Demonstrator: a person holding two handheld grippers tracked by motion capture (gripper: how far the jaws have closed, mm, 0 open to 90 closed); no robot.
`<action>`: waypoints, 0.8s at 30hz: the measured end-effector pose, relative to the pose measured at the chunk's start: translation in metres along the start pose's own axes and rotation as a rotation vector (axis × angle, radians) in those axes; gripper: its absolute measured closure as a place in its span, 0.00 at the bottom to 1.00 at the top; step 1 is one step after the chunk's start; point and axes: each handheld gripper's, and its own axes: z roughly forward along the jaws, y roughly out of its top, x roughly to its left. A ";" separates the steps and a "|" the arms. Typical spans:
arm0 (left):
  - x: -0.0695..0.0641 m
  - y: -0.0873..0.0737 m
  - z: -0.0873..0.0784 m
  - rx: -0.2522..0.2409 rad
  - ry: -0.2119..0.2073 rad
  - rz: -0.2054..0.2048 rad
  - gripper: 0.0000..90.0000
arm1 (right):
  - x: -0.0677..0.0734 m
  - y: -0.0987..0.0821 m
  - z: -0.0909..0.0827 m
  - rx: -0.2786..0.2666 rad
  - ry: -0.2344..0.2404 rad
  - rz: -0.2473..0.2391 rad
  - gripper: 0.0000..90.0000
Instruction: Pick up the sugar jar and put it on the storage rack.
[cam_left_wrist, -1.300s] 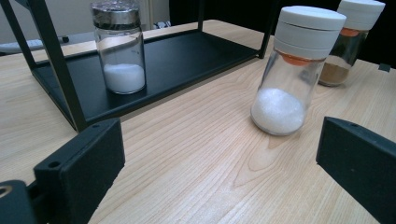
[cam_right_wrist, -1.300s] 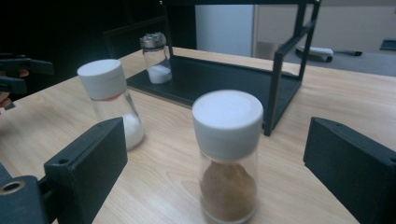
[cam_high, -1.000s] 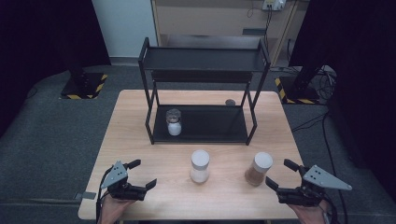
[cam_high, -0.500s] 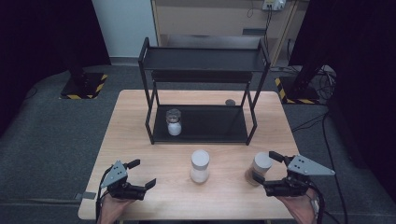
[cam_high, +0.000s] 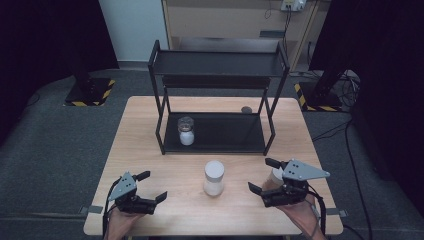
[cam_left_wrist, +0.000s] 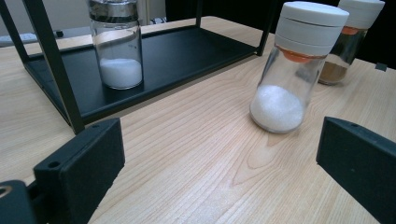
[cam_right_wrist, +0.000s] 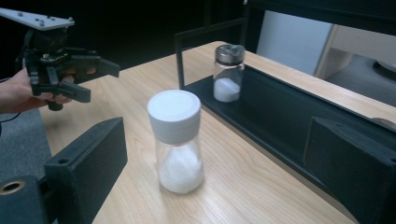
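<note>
Now the right tongs (cam_high: 261, 176) hang open beside the brown-spice jar (cam_high: 275, 175), which stands on the desk (cam_high: 150, 145) in front of the black rack (cam_high: 220, 132), right of the white-capped jar (cam_high: 214, 177); I cannot tell whether a jaw touches it. Left of that white-capped jar, the left tongs (cam_high: 152, 186) are open and hold nothing. 1 small metal-lidded jar (cam_high: 186, 131) sits on the rack's lower shelf.

A lab or recording studio, not a home; black curtains (cam_high: 45, 40) close in both sides; a lone wooden desk (cam_high: 140, 140) stands on grey carpet (cam_high: 50, 150); stand bases marked with yellow-and-black hazard tape (cam_high: 90, 97) flank it; cables (cam_high: 345, 85) trail across the floor at right.
</note>
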 end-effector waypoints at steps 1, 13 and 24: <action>0.000 0.000 0.000 0.000 0.000 0.000 0.00 | 0.000 0.001 0.002 0.002 0.007 -0.001 0.07; 0.000 0.000 0.000 0.001 -0.002 0.001 0.00 | 0.002 0.007 0.028 0.007 0.054 -0.009 0.07; 0.000 0.000 0.000 -0.001 -0.003 0.001 0.00 | 0.001 0.014 0.059 0.024 0.097 -0.013 0.07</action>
